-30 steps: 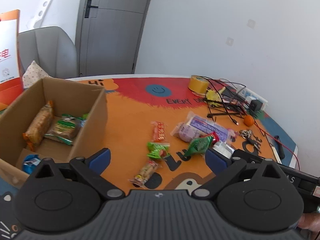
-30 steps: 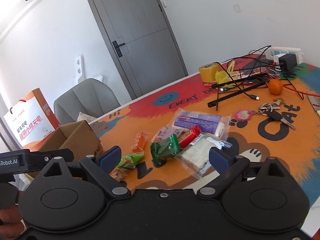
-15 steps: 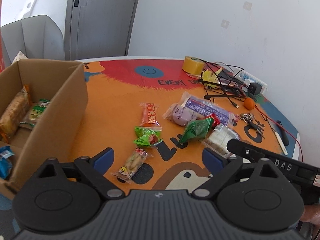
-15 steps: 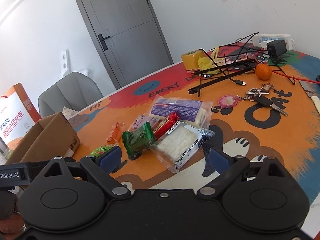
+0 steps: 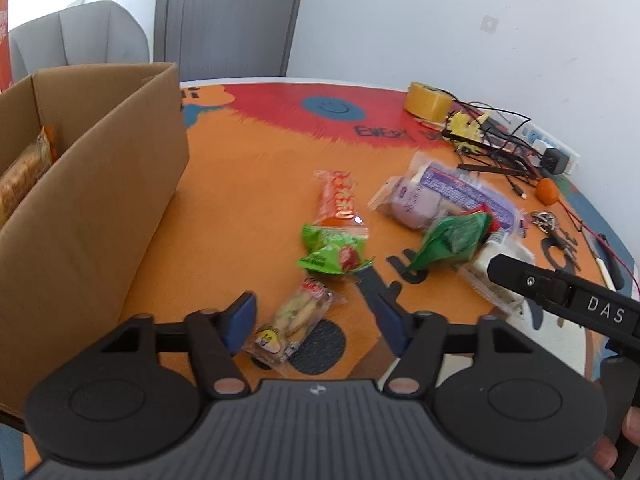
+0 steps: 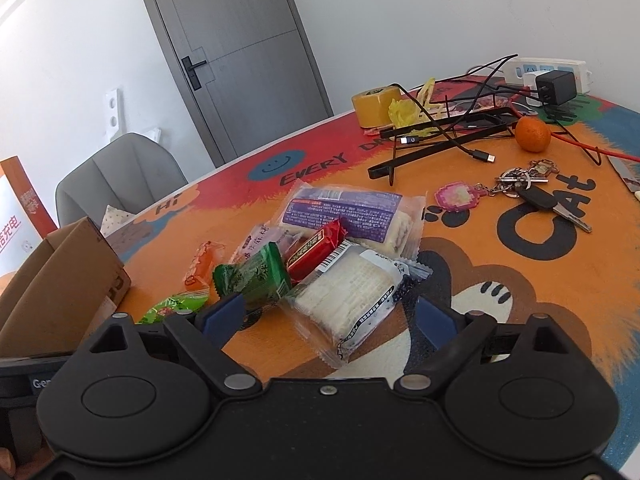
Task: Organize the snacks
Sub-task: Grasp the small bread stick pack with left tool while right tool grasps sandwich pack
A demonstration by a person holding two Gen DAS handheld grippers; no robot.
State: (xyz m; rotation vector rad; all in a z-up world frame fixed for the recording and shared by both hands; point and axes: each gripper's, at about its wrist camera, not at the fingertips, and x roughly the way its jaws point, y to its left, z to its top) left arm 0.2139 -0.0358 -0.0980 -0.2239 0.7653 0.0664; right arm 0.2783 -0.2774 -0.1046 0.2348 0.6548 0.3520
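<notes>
In the left wrist view a small clear snack packet (image 5: 292,322) with a yellow label lies on the orange mat between the fingers of my left gripper (image 5: 316,322). Its jaws are closing and the pads do not press the packet. The open cardboard box (image 5: 100,200) stands to the left with snacks inside. My right gripper (image 6: 328,314) hangs low over a white wafer packet (image 6: 344,296). That packet lies between its jaws, which are closing without touching it. Beside it lie a dark green packet (image 6: 256,276), a red bar (image 6: 316,248) and a purple-labelled packet (image 6: 348,212).
An orange-red packet (image 5: 338,200) and a light green packet (image 5: 332,248) lie mid-mat. Further back are a yellow tape roll (image 6: 374,106), tangled black cables (image 6: 448,132), a mandarin (image 6: 532,134), keys (image 6: 528,188) and a power strip (image 6: 548,70). A grey chair (image 6: 120,180) stands behind the table.
Both grippers have sunk toward the table. The left jaws have narrowed around the small clear packet. The right gripper has come down over the white wafer packet, its jaws slightly narrower.
</notes>
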